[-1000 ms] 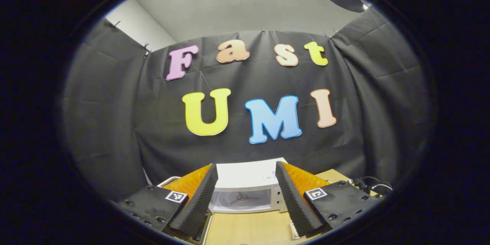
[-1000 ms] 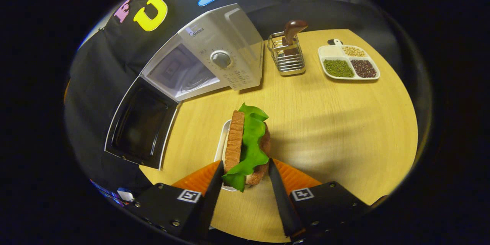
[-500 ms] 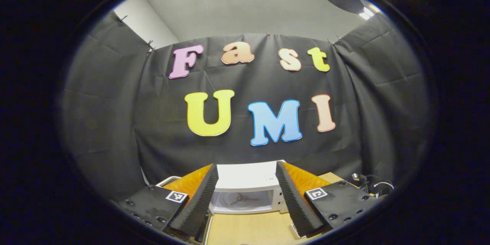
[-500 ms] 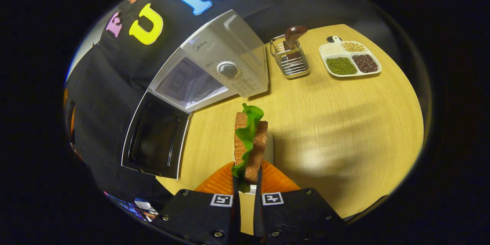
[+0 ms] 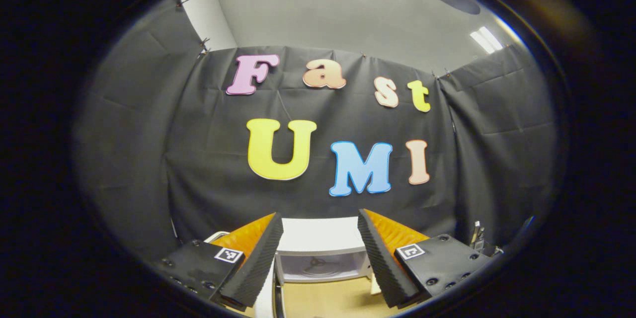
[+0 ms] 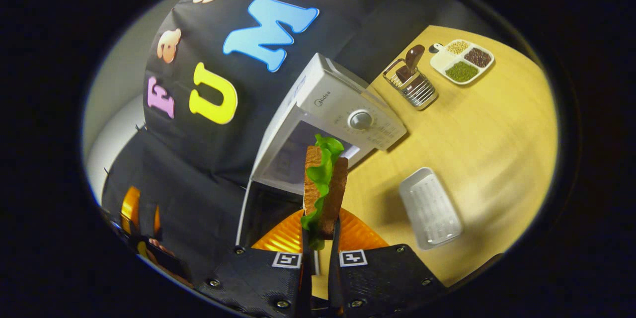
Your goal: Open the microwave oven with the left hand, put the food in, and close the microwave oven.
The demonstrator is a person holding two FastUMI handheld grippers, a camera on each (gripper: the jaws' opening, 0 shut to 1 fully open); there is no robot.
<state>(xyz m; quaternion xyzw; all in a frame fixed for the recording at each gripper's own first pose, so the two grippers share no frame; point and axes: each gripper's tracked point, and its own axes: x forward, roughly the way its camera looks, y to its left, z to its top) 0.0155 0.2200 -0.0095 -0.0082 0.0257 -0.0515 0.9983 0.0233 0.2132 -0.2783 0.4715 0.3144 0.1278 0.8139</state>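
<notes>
The right gripper (image 6: 318,228) is clamped on a sandwich (image 6: 324,181), both fingers pressed against its two slices of brown bread, with a ruffled green lettuce leaf (image 6: 322,174) standing out of the top and trailing down between the fingers. In the right gripper view the sandwich is held up off the wooden table (image 6: 477,159), in front of the white microwave oven (image 6: 343,109), whose door (image 6: 266,206) hangs wide open on the left with the pale cavity (image 6: 293,151) showing behind the food. A white ribbed tray (image 6: 430,207) lies empty on the table just to the right of the gripper, apart from the sandwich. Farther back on the table stand a wire rack (image 6: 415,90) with a brown-handled tool (image 6: 411,59) in it and, beside that, a white divided dish (image 6: 463,61) of green, dark and pale beans (three compartments, each a different colour).

In the left gripper view the left gripper (image 5: 320,253) is held with its fingers well apart and nothing between them. It faces the booth's black cloth wall (image 5: 149,149), and between its fingers the microwave oven (image 5: 320,246) sits low and farther off, its open cavity and the hub on its floor (image 5: 318,266) facing the camera. A strip of table (image 5: 323,300) shows below it.
</notes>
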